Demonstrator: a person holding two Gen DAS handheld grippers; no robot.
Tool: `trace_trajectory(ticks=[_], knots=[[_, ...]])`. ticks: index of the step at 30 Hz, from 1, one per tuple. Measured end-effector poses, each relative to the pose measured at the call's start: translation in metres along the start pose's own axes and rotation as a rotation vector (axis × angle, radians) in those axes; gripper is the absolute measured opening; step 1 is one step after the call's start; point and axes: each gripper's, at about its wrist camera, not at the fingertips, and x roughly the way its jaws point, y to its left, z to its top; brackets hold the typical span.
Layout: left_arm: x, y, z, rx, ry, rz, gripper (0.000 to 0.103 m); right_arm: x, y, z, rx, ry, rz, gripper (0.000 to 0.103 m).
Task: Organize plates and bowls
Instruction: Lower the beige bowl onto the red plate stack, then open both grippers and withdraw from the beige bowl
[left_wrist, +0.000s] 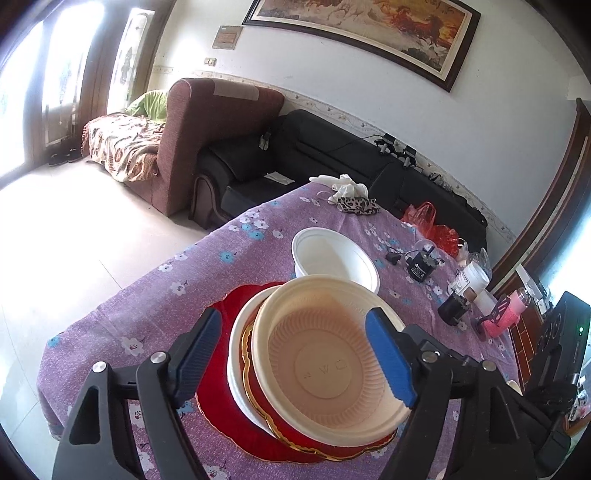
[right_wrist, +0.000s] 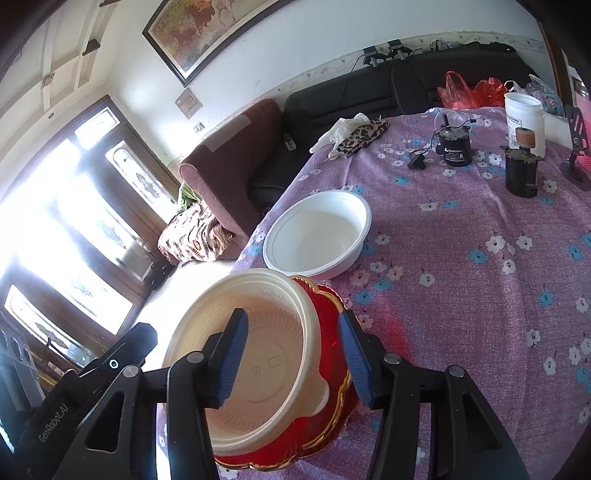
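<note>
Left wrist view: my left gripper (left_wrist: 297, 352) stands with its blue pads wide apart, spanning the cream bowl (left_wrist: 327, 363). The right pad (left_wrist: 389, 363) overlaps the bowl's near-right rim, though I cannot tell whether it touches; the left pad (left_wrist: 201, 345) is clear of the bowl, over the red plate (left_wrist: 225, 306). The jaws grip nothing. The cream bowl sits tilted on a stack: beneath it a red, gold-edged dish (left_wrist: 295, 430), then a white rim (left_wrist: 236, 343), all on the flat red plate lying on the purple floral tablecloth (left_wrist: 147, 306). Just beyond the stack, ahead of the fingers, stands the white bowl (left_wrist: 334, 258), upright and empty.

Right wrist view: my right gripper (right_wrist: 295, 356) is likewise spread open. Its left pad (right_wrist: 231, 360) lies inside the cream bowl (right_wrist: 258, 332), its right pad (right_wrist: 356, 360) outside the red dish (right_wrist: 332, 354), so the near walls of both fall between the fingers; contact cannot be judged. The white bowl (right_wrist: 317, 232) sits ahead, just beside the stack's far edge.

Farther ahead and to the right on the tablecloth (right_wrist: 461, 277): two small black motors (right_wrist: 452, 146), a white jar (right_wrist: 524, 118), and a leopard-print cloth (right_wrist: 364, 138) with a white glove (right_wrist: 338, 129) at the far edge.
</note>
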Motion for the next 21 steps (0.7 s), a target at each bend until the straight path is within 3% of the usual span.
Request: trace_trajectory(ticks=[10,21], knots=[[-0.025,-0.018,-0.01,0.04,-0.021,-0.021,0.08,-0.029,-0.017,-0.013,0.032,-0.049,0.004,0.063],[-0.049,-0.076,-0.039,0.176,-0.033,-0.072,0.085,-0.072,-0.07,-0.033,0.153,-0.103,0.0,0.069]])
